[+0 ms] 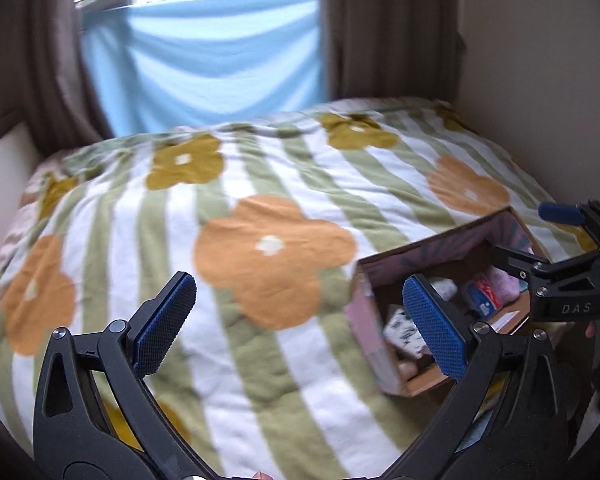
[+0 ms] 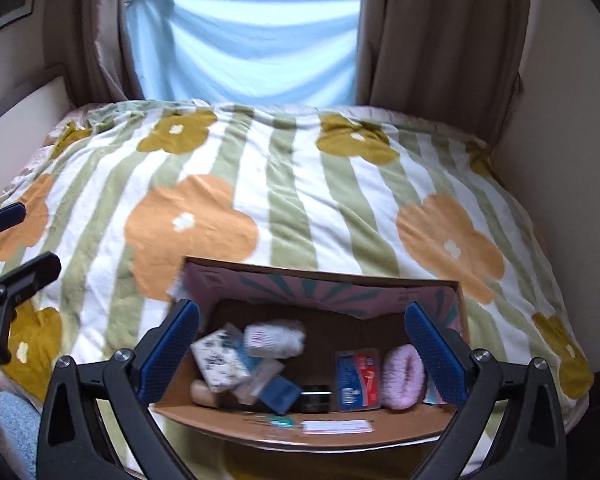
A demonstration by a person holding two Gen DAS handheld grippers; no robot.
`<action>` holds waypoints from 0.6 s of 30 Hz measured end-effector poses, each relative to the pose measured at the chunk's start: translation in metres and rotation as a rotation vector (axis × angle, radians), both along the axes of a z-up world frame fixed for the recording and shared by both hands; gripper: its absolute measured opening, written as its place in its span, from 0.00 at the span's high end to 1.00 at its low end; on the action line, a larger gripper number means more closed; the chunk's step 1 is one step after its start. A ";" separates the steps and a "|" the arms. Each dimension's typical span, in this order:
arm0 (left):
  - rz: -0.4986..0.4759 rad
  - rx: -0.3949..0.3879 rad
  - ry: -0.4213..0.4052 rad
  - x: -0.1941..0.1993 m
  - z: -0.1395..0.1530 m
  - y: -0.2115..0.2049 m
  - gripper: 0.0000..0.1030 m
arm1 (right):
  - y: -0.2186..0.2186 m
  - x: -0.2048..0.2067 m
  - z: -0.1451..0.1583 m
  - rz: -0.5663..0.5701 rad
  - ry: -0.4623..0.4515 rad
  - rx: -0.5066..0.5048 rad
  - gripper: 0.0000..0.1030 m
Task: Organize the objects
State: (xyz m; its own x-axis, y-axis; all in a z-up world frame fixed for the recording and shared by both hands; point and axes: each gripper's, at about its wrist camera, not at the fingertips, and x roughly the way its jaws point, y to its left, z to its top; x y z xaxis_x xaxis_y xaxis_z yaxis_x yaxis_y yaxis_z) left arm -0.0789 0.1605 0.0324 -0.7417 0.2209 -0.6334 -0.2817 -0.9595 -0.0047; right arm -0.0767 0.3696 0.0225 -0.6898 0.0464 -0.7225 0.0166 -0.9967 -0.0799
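- The right gripper (image 2: 302,344) fills the lower frame of the right wrist view, jaws spread wide and holding nothing, poised above the open cardboard box (image 2: 320,428).
- The box sits on the bed (image 2: 300,184), on a striped floral blanket, at lower centre of that view. It holds a pink fluffy item (image 2: 403,376) at right, a red-and-blue packet (image 2: 358,380) beside it, a patterned white pack (image 2: 220,360) at left, a white wrapped bundle (image 2: 274,338) and a dark small container (image 2: 315,398).
- The left gripper (image 1: 300,324) occupies the lower frame of the left wrist view, jaws likewise spread and empty, over bare blanket left of the box.
- Judgement: the step in hand is selecting one item from the box.
- Recommended: descend vertically onto a single item, clear of the box walls; the pink item looks soft and easiest to pinch.
- Risk: the contents overlap, so a careless closure may catch two items.
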 end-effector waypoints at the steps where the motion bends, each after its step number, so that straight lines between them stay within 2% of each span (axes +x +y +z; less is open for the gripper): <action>1: 0.020 0.015 0.002 0.005 0.001 -0.013 0.00 | -0.009 0.003 0.001 0.007 0.004 -0.022 0.01; 3: 0.073 0.026 0.012 0.017 0.000 -0.038 0.00 | -0.030 0.006 0.000 0.022 0.005 -0.049 0.01; 9: 0.204 -0.012 0.031 0.043 -0.015 -0.096 0.00 | -0.083 0.025 -0.007 0.032 0.025 -0.074 0.01; 14: 0.280 -0.016 0.015 0.056 -0.031 -0.133 0.00 | -0.110 0.037 -0.016 0.024 0.051 -0.086 0.01; 18: 0.301 -0.002 0.018 0.057 -0.036 -0.152 0.00 | -0.125 0.040 -0.021 0.017 0.068 -0.057 0.01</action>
State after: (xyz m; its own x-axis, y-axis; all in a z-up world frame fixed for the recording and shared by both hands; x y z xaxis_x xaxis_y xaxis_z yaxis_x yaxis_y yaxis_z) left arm -0.0218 0.0088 -0.0037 -0.7849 -0.0122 -0.6195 0.0154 -0.9999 0.0002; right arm -0.0369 0.2441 0.0015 -0.7378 -0.0057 -0.6750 0.0301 -0.9992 -0.0245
